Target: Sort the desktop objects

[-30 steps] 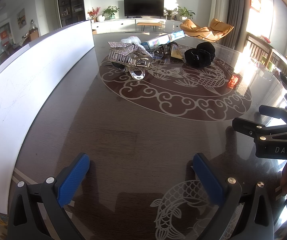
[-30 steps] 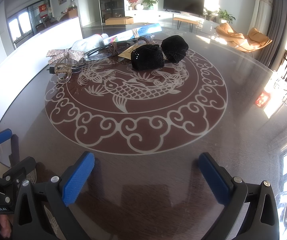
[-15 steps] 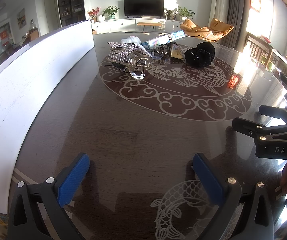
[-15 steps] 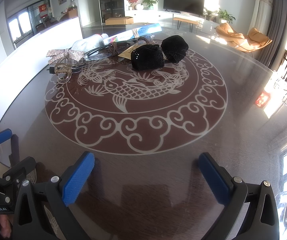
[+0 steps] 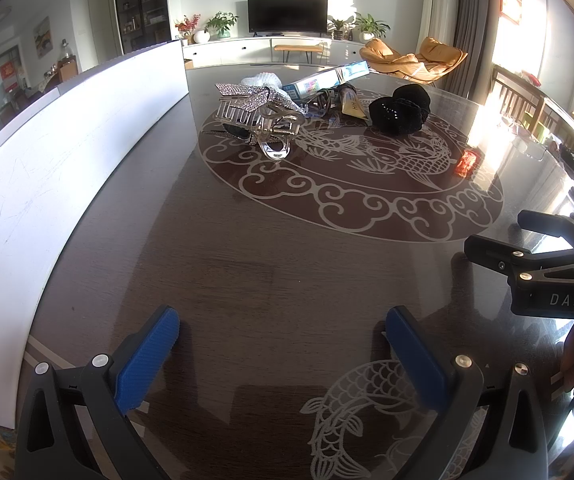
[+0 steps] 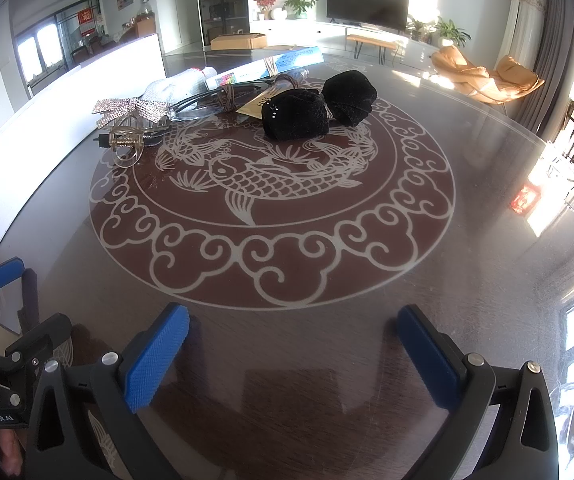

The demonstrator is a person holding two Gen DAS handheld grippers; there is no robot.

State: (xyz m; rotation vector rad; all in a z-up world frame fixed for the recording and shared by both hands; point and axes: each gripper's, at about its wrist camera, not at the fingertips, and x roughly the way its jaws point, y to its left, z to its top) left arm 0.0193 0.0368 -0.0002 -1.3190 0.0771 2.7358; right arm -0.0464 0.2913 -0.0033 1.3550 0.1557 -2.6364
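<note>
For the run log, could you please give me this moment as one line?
left tongs: open, empty | right tongs: open, empty | hair clip, black pouches: untouched, far side of table

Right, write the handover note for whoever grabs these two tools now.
Left tool: open, empty, low over the near side of the table.
Right tool: open, empty, also at the near side, beside the left one.
Things: all bunched at the far side of the table's round fish pattern. Clear hair claw and rhinestone bow on the left of the pile, two black fabric bundles on the right, a long blue box, a white knitted item and dark cords behind.
Done: nothing looks sorted.
Left: pick the pile apart and sort every item.
</note>
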